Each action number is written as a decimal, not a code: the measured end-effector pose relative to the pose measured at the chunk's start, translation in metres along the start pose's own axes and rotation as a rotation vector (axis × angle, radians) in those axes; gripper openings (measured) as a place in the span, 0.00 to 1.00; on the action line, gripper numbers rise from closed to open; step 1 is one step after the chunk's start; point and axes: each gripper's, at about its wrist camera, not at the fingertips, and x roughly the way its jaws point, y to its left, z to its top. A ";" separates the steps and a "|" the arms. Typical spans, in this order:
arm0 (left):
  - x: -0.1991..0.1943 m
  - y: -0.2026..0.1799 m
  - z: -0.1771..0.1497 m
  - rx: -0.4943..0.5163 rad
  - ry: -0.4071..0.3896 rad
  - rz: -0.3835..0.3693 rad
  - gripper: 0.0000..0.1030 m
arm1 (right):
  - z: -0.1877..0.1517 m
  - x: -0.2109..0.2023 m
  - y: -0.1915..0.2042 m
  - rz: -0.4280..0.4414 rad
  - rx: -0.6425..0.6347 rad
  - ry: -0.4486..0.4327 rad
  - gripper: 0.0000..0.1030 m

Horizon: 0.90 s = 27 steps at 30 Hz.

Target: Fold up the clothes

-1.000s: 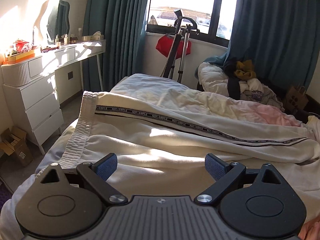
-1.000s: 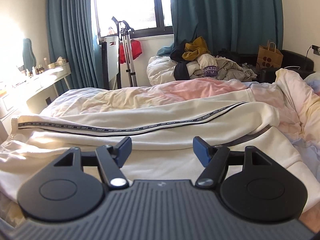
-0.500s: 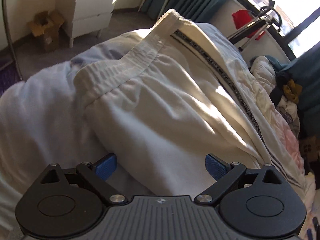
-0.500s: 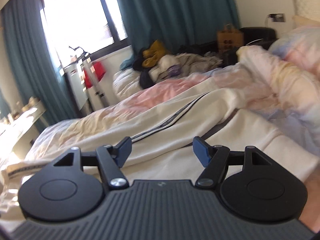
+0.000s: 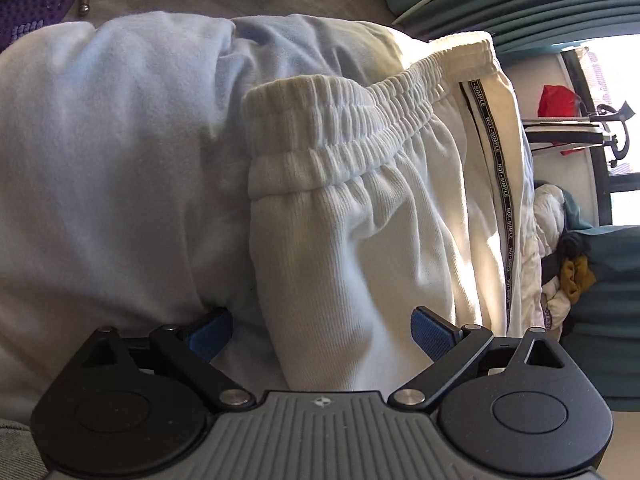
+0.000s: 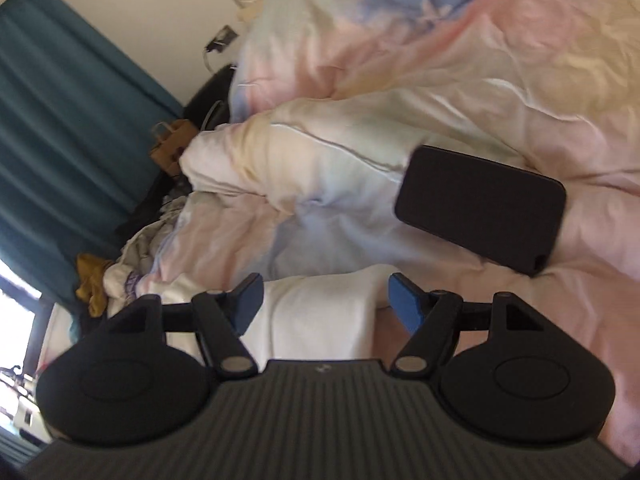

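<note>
Pants (image 5: 360, 240) lying flat on bed cover (image 5: 120, 160), stretchy waistband (image 5: 340, 128) facing left gripper (image 5: 320, 330). Left jaws spread wide around near edge of pants, not pinching, likely getting ready to grab.

Right gripper (image 6: 322, 300) hovering over leg end of pants (image 6: 320, 320). Right jaws spread wide too, holding nothing. Phone (image 6: 480, 210) sitting near on pink blanket (image 6: 520, 80), maybe getting in way.

A home bedroom. A bed covered by a rumpled pastel pink, yellow and blue duvet (image 6: 500, 60) fills most of the view. Long teal curtains (image 6: 60, 100) hang beside a bright window (image 5: 624, 88). A heap of loose clothes (image 5: 568, 276) lies below the curtains, near a brown paper bag (image 6: 170, 148).
</note>
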 end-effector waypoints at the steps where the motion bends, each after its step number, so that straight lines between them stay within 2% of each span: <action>1: 0.002 -0.001 0.000 0.006 0.001 -0.010 0.95 | -0.002 0.007 -0.005 -0.012 0.027 0.035 0.70; 4: 0.003 -0.002 0.000 0.013 -0.014 -0.038 0.95 | -0.015 0.035 -0.018 0.012 0.143 0.189 0.70; 7: 0.002 -0.001 -0.001 0.018 -0.049 -0.100 0.91 | -0.030 0.055 -0.018 0.049 0.204 0.295 0.69; 9: -0.002 -0.001 -0.002 0.024 -0.084 -0.152 0.78 | -0.036 0.062 -0.012 0.078 0.203 0.324 0.64; 10: -0.003 -0.001 -0.002 0.028 -0.098 -0.186 0.74 | -0.037 0.065 -0.007 0.099 0.185 0.328 0.48; 11: -0.005 0.000 -0.002 0.034 -0.111 -0.224 0.66 | -0.036 0.065 -0.001 0.116 0.154 0.315 0.22; 12: -0.005 0.001 -0.001 0.026 -0.112 -0.242 0.59 | -0.035 0.063 0.005 0.124 0.119 0.291 0.12; 13: -0.003 0.003 0.000 0.013 -0.109 -0.253 0.56 | -0.034 0.059 0.010 0.135 0.094 0.264 0.07; 16: -0.001 0.006 0.003 -0.017 -0.109 -0.267 0.28 | -0.027 0.050 0.019 0.213 0.071 0.209 0.06; 17: -0.004 0.005 0.002 -0.009 -0.123 -0.276 0.12 | -0.025 0.047 0.023 0.229 0.054 0.190 0.06; 20: -0.019 0.002 -0.001 0.028 -0.182 -0.290 0.09 | -0.021 0.030 0.030 0.252 0.006 0.142 0.06; 23: -0.043 0.005 -0.001 0.023 -0.204 -0.353 0.09 | -0.015 0.014 0.035 0.278 -0.024 0.113 0.06; 27: -0.064 0.002 0.014 0.007 -0.172 -0.413 0.09 | -0.003 -0.002 0.058 0.368 -0.104 0.089 0.05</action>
